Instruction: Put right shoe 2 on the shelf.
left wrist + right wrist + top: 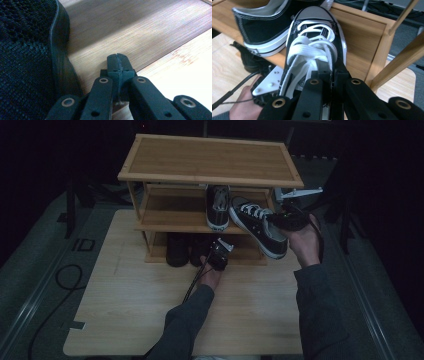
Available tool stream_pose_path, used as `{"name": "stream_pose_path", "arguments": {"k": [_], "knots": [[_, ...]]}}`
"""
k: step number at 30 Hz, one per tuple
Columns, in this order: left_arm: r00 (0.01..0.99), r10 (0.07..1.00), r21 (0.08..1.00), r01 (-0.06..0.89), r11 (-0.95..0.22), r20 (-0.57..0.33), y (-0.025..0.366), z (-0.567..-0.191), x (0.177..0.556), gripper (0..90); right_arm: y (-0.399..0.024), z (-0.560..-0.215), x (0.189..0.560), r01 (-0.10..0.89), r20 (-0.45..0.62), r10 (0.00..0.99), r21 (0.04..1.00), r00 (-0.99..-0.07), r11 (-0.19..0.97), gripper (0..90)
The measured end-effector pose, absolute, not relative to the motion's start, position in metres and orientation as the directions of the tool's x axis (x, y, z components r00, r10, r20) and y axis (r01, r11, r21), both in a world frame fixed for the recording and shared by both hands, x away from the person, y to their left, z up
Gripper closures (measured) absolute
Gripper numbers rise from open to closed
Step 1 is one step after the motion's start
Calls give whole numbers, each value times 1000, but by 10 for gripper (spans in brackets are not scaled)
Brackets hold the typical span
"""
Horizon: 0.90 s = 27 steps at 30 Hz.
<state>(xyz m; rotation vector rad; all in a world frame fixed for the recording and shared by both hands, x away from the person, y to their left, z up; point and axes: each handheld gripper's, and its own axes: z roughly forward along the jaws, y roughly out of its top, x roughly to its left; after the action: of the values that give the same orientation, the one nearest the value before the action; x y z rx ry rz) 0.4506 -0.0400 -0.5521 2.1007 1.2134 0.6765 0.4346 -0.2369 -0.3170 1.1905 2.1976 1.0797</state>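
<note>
High view: right tool point(280, 217) clamped on the sneaker point(257, 225), pinching tongue and collar behind the laces, toe pointing at the rack's point(210, 157) middle shelf near its right edge, beside its mate point(218, 206). Canvas upper is soft and light, rubber sole stiffer; that tongue hold looks floppy, so the shoe will likely sag. Left tool point(218, 254) shut on nothing, at the bottom shelf's front edge. Count: two sneakers, two dark shoes point(186, 249) below, one rack, one table point(140, 320).

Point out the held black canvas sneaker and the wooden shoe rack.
Black canvas sneaker with white laces point(312, 47): right gripper view, on the laces.
Wooden shoe rack point(210, 157): high view, on its bare top shelf.
</note>
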Motion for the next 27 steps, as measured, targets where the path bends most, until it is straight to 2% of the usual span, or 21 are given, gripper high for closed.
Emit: {"name": "stream_pose_path", "arguments": {"k": [15,22,27], "knots": [[450,884,722,570,-392,125,-40,-552,451,900,-230,-326,445,545,87,874,810,-479,218,877],[450,884,721,571,-393,126,-40,-552,451,900,-225,-329,446,539,86,897,822,-434,182,875],[452,884,721,571,-393,124,-40,-552,451,900,-233,-331,448,561,138,890,815,-435,148,815]]}}
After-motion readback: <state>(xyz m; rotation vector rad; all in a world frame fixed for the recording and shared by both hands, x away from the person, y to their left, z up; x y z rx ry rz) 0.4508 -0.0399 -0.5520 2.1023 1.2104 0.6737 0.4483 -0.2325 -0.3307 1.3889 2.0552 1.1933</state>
